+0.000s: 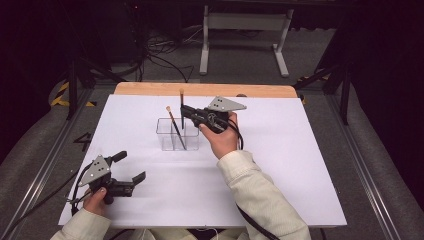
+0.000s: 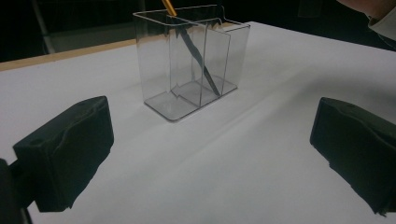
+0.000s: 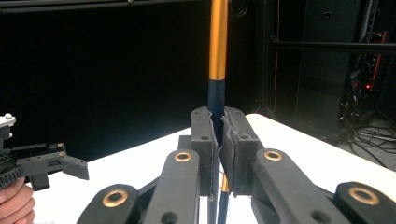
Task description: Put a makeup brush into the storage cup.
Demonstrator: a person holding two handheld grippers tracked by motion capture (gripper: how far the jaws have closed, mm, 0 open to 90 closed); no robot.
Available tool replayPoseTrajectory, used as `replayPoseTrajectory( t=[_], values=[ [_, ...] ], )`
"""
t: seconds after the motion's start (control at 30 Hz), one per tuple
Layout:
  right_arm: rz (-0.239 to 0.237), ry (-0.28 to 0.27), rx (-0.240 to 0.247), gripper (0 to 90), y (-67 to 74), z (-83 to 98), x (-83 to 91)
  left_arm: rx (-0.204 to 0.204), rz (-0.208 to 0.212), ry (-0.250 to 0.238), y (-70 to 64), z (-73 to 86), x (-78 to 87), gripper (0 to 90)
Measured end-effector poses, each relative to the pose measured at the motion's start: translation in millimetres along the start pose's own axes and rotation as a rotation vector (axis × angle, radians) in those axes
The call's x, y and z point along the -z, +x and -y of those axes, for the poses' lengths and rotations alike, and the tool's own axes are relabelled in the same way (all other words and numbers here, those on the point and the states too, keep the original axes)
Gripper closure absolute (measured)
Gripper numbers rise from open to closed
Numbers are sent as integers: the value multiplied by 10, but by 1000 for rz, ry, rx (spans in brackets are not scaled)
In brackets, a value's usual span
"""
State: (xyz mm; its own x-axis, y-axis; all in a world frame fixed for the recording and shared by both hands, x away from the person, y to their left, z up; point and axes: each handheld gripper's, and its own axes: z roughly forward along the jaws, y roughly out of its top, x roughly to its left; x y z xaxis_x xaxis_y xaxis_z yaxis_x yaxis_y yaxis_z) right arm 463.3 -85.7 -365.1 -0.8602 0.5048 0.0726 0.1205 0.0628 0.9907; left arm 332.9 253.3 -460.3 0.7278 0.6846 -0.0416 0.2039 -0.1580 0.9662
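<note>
Two brushes are in play over a white tabletop (image 1: 280, 165). One, a thin brush (image 1: 175, 127) with a pale tip, leans in the clear divided holder (image 1: 176, 135), its dark lower end down in one of the compartments and its tip slanting toward the far left corner. The holder stands near the middle of the tabletop, somewhat closer to the far edge than to the near one. In the left gripper view the holder (image 2: 191, 70) shows its inner walls, with the leaning brush (image 2: 194, 51) crossing behind one of them; its base rests flat on the white sheet.

The second brush (image 1: 182, 107) stands upright, pinched by the right gripper (image 1: 186, 114), whose jaws are clamped on it just above the holder's right end. In the right gripper view the jaws meet around the dark part of that upright brush (image 3: 217, 56), with its orange-gold stretch rising above them. Whether its lower end touches the holder's floor cannot be told.

The left gripper (image 1: 131, 167) sits near the front left corner of the tabletop, well apart from the holder, its jaws spread wide with nothing between them. In its own view the jaws frame bare white surface.
</note>
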Motion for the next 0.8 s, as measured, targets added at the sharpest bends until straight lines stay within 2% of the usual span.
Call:
replayPoseTrajectory(
  t=[0.8],
  values=[
    [-3,60,-19,841,-17,219,-132,4,0,0,-4,0,2,2]
  ],
)
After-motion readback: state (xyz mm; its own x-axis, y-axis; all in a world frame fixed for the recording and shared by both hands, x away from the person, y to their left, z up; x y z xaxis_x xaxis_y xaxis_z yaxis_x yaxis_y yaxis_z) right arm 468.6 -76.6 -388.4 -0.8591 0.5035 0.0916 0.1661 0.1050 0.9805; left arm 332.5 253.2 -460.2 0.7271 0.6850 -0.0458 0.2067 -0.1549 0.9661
